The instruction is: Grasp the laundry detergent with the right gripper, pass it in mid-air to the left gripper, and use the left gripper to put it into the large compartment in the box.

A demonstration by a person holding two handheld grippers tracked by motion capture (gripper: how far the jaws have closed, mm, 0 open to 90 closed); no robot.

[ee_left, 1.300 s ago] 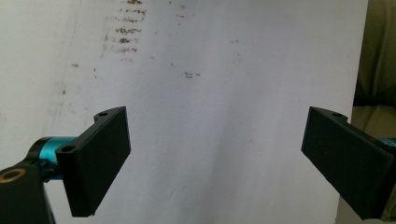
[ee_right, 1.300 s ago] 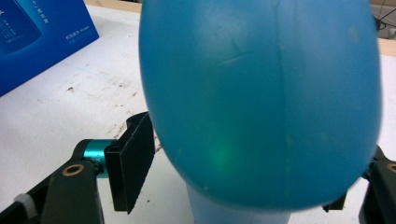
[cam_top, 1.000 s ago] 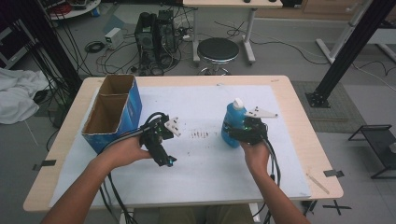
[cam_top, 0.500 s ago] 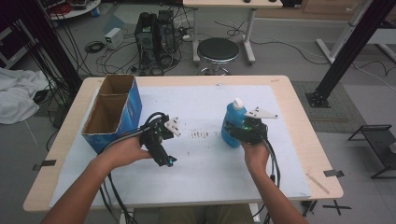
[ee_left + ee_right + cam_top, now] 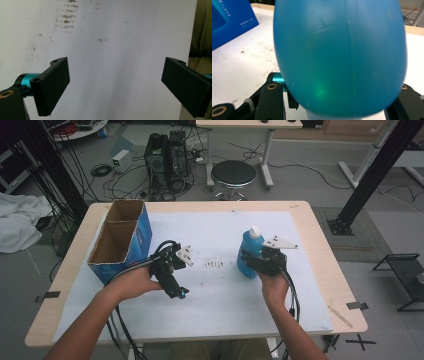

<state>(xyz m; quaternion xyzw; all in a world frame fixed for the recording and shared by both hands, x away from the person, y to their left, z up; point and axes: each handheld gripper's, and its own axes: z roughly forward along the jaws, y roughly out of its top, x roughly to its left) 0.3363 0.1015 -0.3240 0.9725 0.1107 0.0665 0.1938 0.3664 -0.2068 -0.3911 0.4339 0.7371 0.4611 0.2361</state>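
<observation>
A blue plastic bottle [image 5: 248, 252] with a white cap stands upright on the white sheet, right of centre. My right gripper [image 5: 256, 263] is shut on its lower body, and its jaws have just been closing on it. In the right gripper view the bottle [image 5: 339, 57] bulges between the black jaws. My left gripper [image 5: 176, 289] hovers low over the sheet left of centre, held by a hand. Its jaws stand wide open [image 5: 115, 85] with only bare paper between them.
A blue cardboard box [image 5: 122, 242], open at the top with two compartments, stands at the table's left beside the left hand. Dark smudges [image 5: 214, 264] mark the white sheet [image 5: 220, 320] between the grippers. Cables trail off the wooden table's [image 5: 320, 235] near edge. A stool [image 5: 241, 172] stands beyond the table.
</observation>
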